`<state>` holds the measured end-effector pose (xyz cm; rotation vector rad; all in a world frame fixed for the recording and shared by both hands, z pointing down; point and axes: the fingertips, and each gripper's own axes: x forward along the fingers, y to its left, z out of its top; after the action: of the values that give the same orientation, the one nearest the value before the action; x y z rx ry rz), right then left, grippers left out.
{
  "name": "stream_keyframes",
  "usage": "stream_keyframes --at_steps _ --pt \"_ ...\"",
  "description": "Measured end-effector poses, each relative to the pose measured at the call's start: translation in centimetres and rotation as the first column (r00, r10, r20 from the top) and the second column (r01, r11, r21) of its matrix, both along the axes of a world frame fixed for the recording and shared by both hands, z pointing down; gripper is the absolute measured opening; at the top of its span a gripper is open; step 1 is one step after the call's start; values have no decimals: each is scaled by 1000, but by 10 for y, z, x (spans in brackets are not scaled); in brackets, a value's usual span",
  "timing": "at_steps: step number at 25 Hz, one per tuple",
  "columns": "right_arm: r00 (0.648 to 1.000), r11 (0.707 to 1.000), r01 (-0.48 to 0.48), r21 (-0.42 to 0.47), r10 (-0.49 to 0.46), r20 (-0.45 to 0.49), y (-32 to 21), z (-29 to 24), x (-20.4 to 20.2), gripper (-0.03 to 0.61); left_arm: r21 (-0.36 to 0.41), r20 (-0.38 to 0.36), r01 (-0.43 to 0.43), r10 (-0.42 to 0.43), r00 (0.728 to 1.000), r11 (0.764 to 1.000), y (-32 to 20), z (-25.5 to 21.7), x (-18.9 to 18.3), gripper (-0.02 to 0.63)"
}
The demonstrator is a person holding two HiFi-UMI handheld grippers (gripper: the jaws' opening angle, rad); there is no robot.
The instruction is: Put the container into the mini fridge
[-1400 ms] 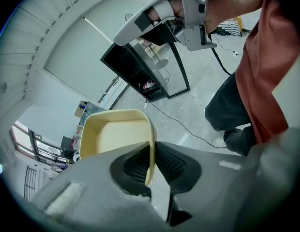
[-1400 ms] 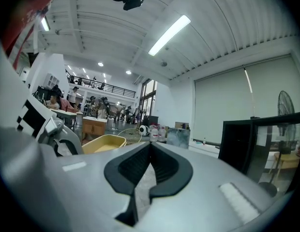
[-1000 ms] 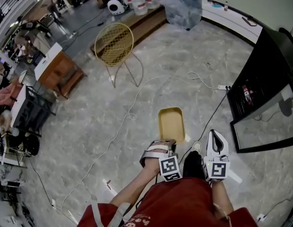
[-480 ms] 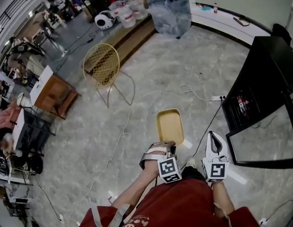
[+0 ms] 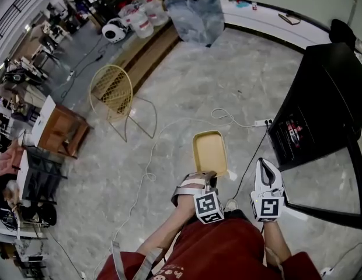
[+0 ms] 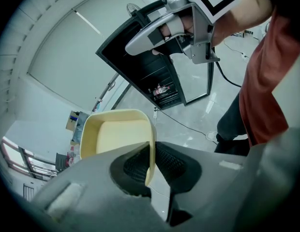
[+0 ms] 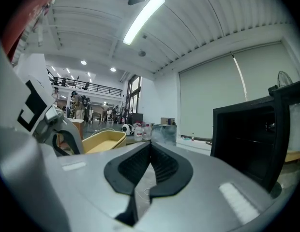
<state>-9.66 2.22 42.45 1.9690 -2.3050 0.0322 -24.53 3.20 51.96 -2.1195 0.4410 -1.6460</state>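
While the left gripper is clamped on just one thin wall of the yellow container, the container juts out over the floor, well apart from the mini fridge at the right. So shallow a hold could let it pivot or slip free in transit. The right gripper has its jaws together on nothing. The open door might clip the container.
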Motion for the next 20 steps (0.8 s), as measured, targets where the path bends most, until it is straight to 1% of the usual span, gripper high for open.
stream_keyframes --at_steps 5,9,13,16,20 --pt "999 999 -34 -6 34 2 -14 4 19 0 2 0 -38 38 999 999 -25 1 21 32" --pt "996 996 -86 -21 86 -1 -24 13 36 0 -11 -25 -93 93 995 996 -42 7 42 32" --pt "989 988 -149 -33 149 -8 -41 23 50 0 -14 -28 -153 152 988 988 -68 19 55 32" --pt "983 983 -181 -41 181 -22 -61 31 51 0 -22 -52 -190 189 981 981 -94 25 63 32" --pt "969 968 -244 -49 243 -39 -94 32 46 0 -19 -44 -235 234 971 972 -136 30 60 32"
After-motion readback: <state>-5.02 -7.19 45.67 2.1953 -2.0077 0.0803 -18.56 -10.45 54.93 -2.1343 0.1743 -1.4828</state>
